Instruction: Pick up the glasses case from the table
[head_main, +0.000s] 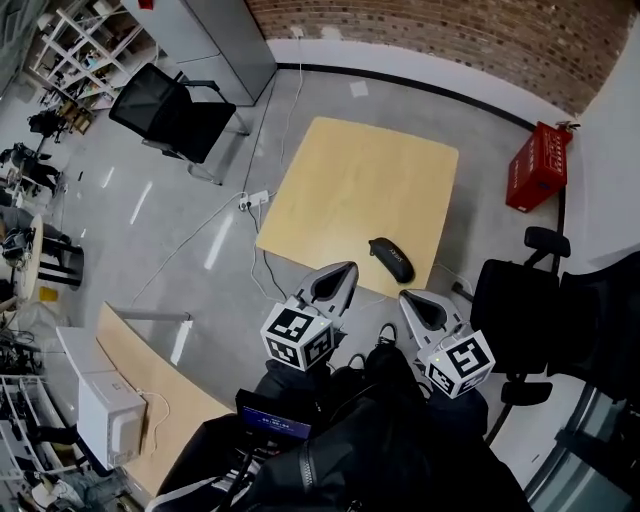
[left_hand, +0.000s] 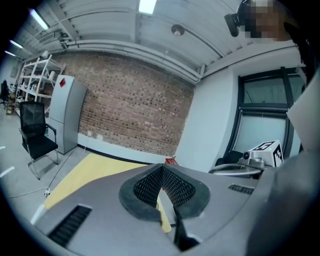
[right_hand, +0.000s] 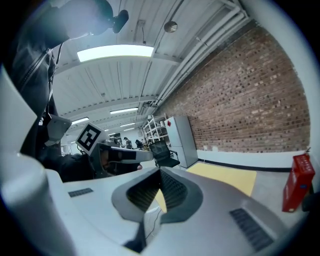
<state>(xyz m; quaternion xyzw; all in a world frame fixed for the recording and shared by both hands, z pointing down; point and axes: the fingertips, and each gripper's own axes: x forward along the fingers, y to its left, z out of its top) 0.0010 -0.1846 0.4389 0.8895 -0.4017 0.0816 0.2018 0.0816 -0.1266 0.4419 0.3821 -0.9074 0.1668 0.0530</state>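
Observation:
A black glasses case (head_main: 391, 259) lies near the front edge of the light wooden table (head_main: 360, 180). My left gripper (head_main: 343, 271) hovers over that edge, a little left of the case, jaws shut and empty. My right gripper (head_main: 407, 298) is just short of the table, below and right of the case, also shut with nothing in it. In the left gripper view the closed left gripper (left_hand: 162, 171) points across the table (left_hand: 85, 172). The right gripper (right_hand: 160, 174) in its own view is likewise closed. The case is hidden in both gripper views.
A black office chair (head_main: 175, 110) stands at the far left by a grey cabinet (head_main: 230, 40). Another dark chair (head_main: 520, 300) is at the right. A red box (head_main: 538, 165) sits by the wall. A power strip with cables (head_main: 255, 200) lies on the floor. A second desk (head_main: 150, 385) holds a white device (head_main: 110, 415).

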